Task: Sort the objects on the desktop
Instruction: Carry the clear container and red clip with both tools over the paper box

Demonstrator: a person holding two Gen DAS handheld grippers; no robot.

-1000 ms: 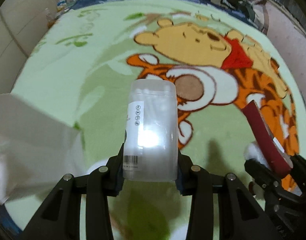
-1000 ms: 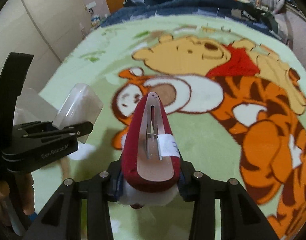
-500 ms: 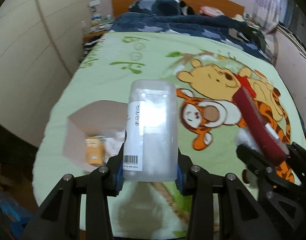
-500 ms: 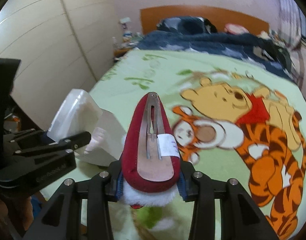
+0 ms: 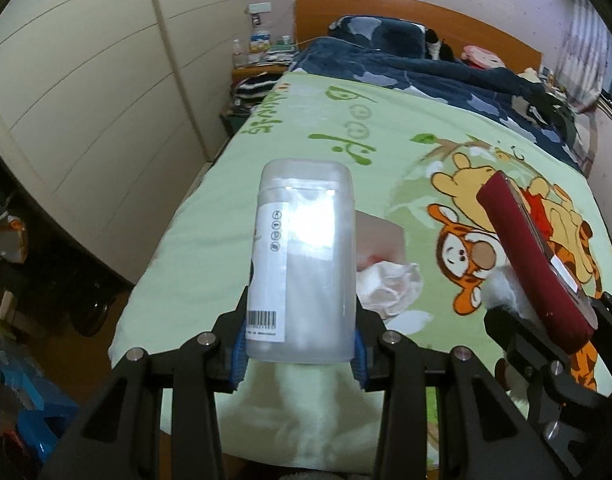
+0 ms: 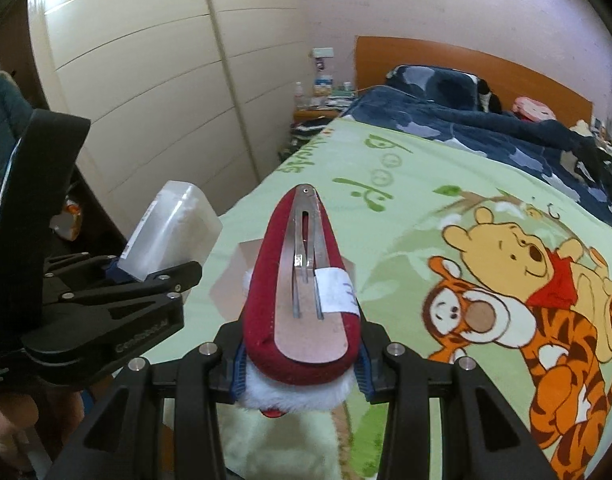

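Left wrist view: the left gripper (image 5: 299, 356) is clamped on a translucent plastic container (image 5: 303, 260), held above the green cartoon blanket (image 5: 306, 128); at three o'clock, the right gripper (image 6: 301, 364) grips a red hair clip (image 6: 301, 300); a paper box (image 5: 380, 232) lies on the blanket behind the container

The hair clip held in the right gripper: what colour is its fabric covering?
Dark red, with white fluffy trim at its base; the hair clip shows best in the right wrist view.
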